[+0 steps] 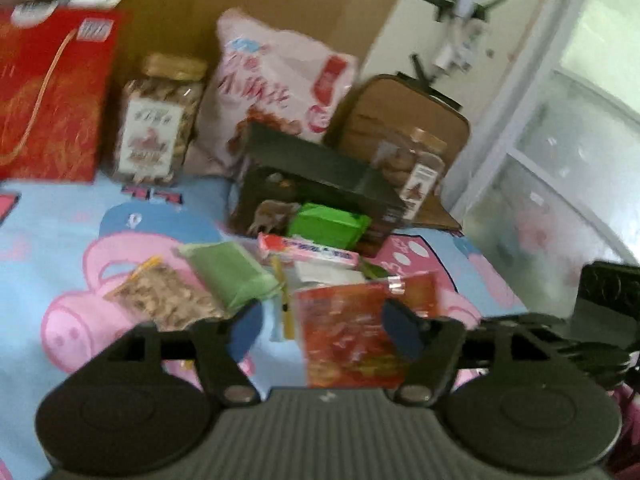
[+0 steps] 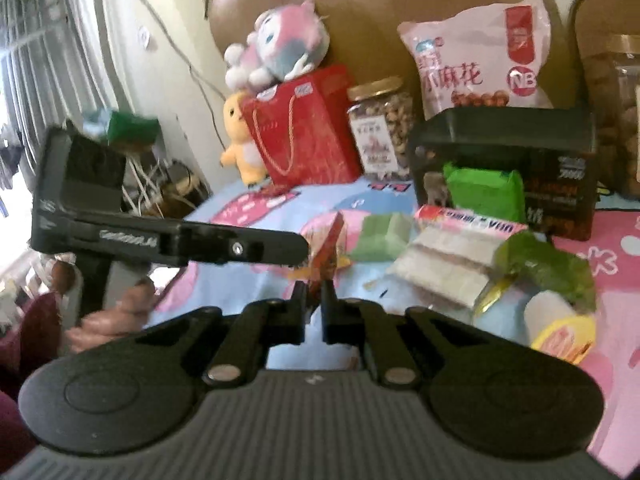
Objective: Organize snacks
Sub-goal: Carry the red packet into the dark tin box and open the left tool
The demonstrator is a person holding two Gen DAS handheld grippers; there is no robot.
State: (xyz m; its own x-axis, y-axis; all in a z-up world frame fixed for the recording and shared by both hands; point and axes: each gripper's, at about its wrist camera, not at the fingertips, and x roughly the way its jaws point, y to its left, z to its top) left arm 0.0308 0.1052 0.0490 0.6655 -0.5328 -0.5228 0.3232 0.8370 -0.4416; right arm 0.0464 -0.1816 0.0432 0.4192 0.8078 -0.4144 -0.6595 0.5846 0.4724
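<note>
Along the bed's back edge (image 1: 48, 216) stand the red bag (image 1: 52, 96), pink bag (image 1: 280, 80) and nut jar (image 1: 156, 120), with the black box (image 1: 320, 184) just ahead holding a green pack (image 1: 328, 224). Loose packets crowd mid-sheet. A red packet (image 1: 352, 336) hangs off the sheet, pinched at its edge by the pressed-together right gripper (image 2: 314, 300); it looks light, crinkly and slippery, so a seam hold suits it. Beside it, the left gripper (image 1: 320, 332) is spread, empty.

A large pink-and-white snack bag (image 2: 476, 56) carried the characters "小麻花" and a round "NB" badge. Lettering along the black arm of the left gripper (image 2: 172, 240), and print on the pink bar wrapper (image 2: 472, 216), was too blurred to read.
</note>
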